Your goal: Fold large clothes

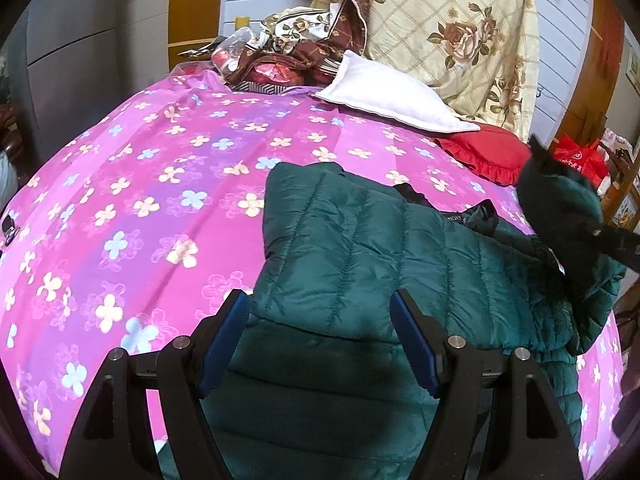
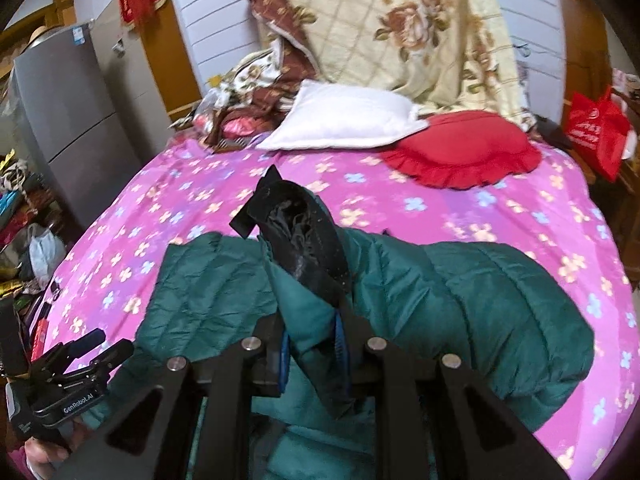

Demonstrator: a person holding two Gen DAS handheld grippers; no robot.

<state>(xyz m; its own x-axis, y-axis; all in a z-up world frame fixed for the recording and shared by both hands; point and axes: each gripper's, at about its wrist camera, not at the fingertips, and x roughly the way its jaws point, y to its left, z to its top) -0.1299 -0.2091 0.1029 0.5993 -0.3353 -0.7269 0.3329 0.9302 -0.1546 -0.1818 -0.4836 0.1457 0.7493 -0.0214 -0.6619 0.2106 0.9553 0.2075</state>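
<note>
A dark green quilted jacket (image 1: pixel 360 248) (image 2: pixel 500 300) lies spread on the pink flowered bedsheet (image 1: pixel 140 200) (image 2: pixel 520 208). In the left wrist view my left gripper (image 1: pixel 320 316) hovers over the jacket's near part, open, its blue pads (image 1: pixel 230 332) wide apart and gripping nothing. My right gripper (image 2: pixel 312 346) is shut on a green sleeve (image 2: pixel 308 312), lifted off the bed, with the black-lined cuff (image 2: pixel 300 236) sticking up ahead of the fingers. That raised sleeve (image 1: pixel 560 208) shows at the right edge of the left wrist view. The left gripper (image 2: pixel 106 346) appears at lower left.
A white pillow (image 2: pixel 344 120) and a red frilled cushion (image 2: pixel 464 148) lie at the head of the bed under a draped floral quilt (image 2: pixel 420 28). A grey fridge (image 2: pixel 68 120) stands to the left and a red bag (image 2: pixel 592 132) to the right. A hand (image 2: pixel 40 452) holds the left gripper.
</note>
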